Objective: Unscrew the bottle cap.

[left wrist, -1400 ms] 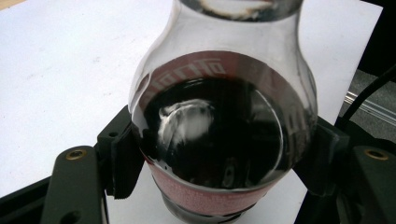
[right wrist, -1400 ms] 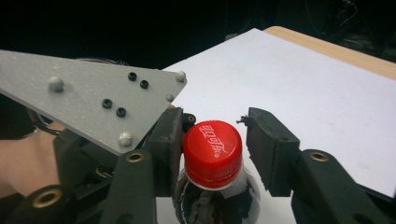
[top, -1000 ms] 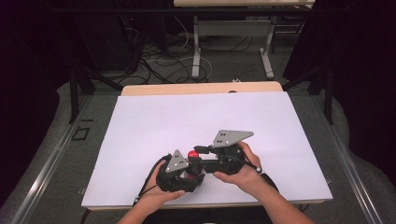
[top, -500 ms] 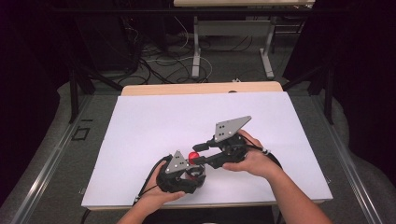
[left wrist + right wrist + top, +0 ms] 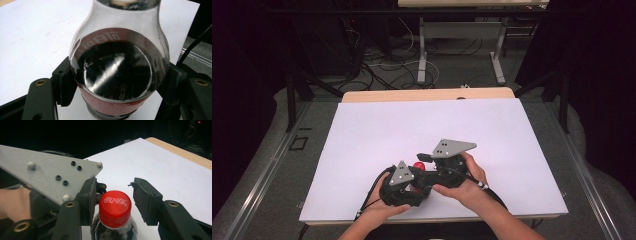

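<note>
Two grippers met at the near middle of the white sheet (image 5: 362, 150) covering the table. The left gripper (image 5: 401, 186) was clamped on a cola bottle (image 5: 117, 72): in the left gripper view its black pads (image 5: 65, 86) pressed both sides of the bottle's dark, liquid-filled body at the red label, narrow enough to hold it firmly. The bottle stood between the two hands, its red cap (image 5: 418, 165) peeking out just beyond the left gripper in the high view. The right gripper (image 5: 116, 202) came in from the right, and its jaws had just been opening; in the right gripper view they flanked the red cap (image 5: 115, 208), the right pad (image 5: 145, 200) standing clear of it with a visible gap, the left one close beside it, whether touching I could not tell. So the cap sat between the parted jaws, not squeezed
</note>
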### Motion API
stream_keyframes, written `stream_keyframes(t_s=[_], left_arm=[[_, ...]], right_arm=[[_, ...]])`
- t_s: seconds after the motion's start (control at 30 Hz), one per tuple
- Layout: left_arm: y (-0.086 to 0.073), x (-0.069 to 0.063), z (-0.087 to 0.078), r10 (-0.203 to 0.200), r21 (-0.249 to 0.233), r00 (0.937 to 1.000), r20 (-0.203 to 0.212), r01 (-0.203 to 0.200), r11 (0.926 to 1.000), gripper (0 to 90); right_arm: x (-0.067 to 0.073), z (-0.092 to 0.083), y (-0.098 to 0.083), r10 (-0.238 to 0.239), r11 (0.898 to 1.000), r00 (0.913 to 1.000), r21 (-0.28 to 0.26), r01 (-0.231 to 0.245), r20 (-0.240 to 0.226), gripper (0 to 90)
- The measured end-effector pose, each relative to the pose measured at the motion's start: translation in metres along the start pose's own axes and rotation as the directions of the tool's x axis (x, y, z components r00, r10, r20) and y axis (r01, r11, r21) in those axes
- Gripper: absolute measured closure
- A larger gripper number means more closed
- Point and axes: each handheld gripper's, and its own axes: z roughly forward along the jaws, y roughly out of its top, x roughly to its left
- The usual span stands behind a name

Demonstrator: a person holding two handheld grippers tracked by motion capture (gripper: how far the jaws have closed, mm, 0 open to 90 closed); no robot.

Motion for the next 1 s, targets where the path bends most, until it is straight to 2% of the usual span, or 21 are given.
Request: stream_keyframes(t_s=[0.07,0.13,0.2,0.3,0.37,0.4,0.43,0.47,0.5,0.57,0.6,0.7,0.8,0.87,0.93,1.0], left_arm=[[0.000,0.001,-0.001,0.000,0.003,1.0000,-0.001,0.000,1.0000,29.3],[0.000,0.000,0.000,-0.004,-0.014,0.9999,-0.013,0.004,0.9999,29.4],[0.000,0.001,-0.001,-0.005,-0.018,0.9999,-0.011,0.004,0.9998,29.4],[0.000,0.001,-0.001,0.004,-0.009,1.0000,-0.009,-0.004,1.0000,29.4],[0.000,0.001,-0.001,0.007,-0.009,0.9999,-0.013,-0.007,0.9999,29.5],[0.000,0.000,0.000,0.010,-0.010,0.9999,-0.011,-0.010,0.9999,29.5],[0.000,0.000,-0.001,0.015,-0.004,0.9998,-0.009,-0.015,0.9999,29.5],[0.000,0.000,-0.001,0.021,0.004,0.9998,0.006,-0.021,0.9998,29.5],[0.000,0.000,-0.001,0.025,0.005,0.9996,0.010,-0.025,0.9997,29.4],[-0.001,-0.002,0.000,0.031,0.005,0.9994,0.016,-0.031,0.9995,29.4],[-0.001,-0.003,0.001,0.029,-0.006,0.9995,0.015,-0.029,0.9996,29.5],[0.001,-0.002,-0.001,0.031,-0.013,0.9992,0.025,-0.031,0.9994,29.5],[0.001,0.000,-0.002,0.013,-0.029,0.9992,0.037,-0.012,0.9995,29.5],[0.000,0.001,-0.002,0.010,-0.026,0.9992,0.039,-0.009,0.9996,29.4],[-0.001,0.001,-0.001,0.009,-0.029,0.9987,0.049,-0.008,0.9995,29.2],[-0.002,0.002,0.000,0.010,-0.030,0.9986,0.051,-0.009,0.9995,29.2]], right_arm=[[0.002,0.002,-0.001,-0.008,1.000,0.9995,-0.002,0.009,0.030,54.3],[0.002,0.003,-0.004,-0.005,1.000,0.9995,0.011,0.005,0.031,55.1],[0.001,0.003,-0.005,0.000,1.000,0.9997,0.000,0.000,0.026,55.3],[-0.002,0.000,-0.006,0.009,1.000,1.0000,-0.006,-0.009,0.002,58.6],[-0.004,-0.001,-0.006,0.001,1.000,0.9999,-0.004,-0.001,-0.010,60.5],[-0.006,-0.002,-0.007,-0.014,1.000,0.9991,0.004,0.014,-0.040,60.7],[-0.006,-0.002,-0.007,-0.014,1.000,0.9991,0.004,0.014,-0.040,60.9],[-0.009,-0.002,-0.007,-0.024,1.000,0.9973,0.007,0.025,-0.070,61.0],[-0.011,-0.002,-0.006,-0.058,0.998,0.9935,0.006,0.059,-0.098,61.2],[-0.018,-0.003,-0.005,-0.086,0.996,0.9826,0.022,0.091,-0.164,61.4],[-0.021,-0.003,-0.003,-0.114,0.992,0.9735,0.036,0.124,-0.198,61.4],[-0.033,-0.004,0.004,-0.120,0.987,0.9519,0.070,0.146,-0.282,61.6],[-0.040,-0.003,0.009,-0.108,0.987,0.9450,0.081,0.139,-0.309,61.8],[-0.040,-0.001,0.010,-0.105,0.988,0.9459,0.079,0.135,-0.307,61.8],[-0.038,-0.001,0.011,-0.113,0.984,0.9465,0.100,0.149,-0.302,61.8],[-0.035,-0.001,0.011,-0.129,0.982,0.9469,0.098,0.164,-0.295,61.9]])
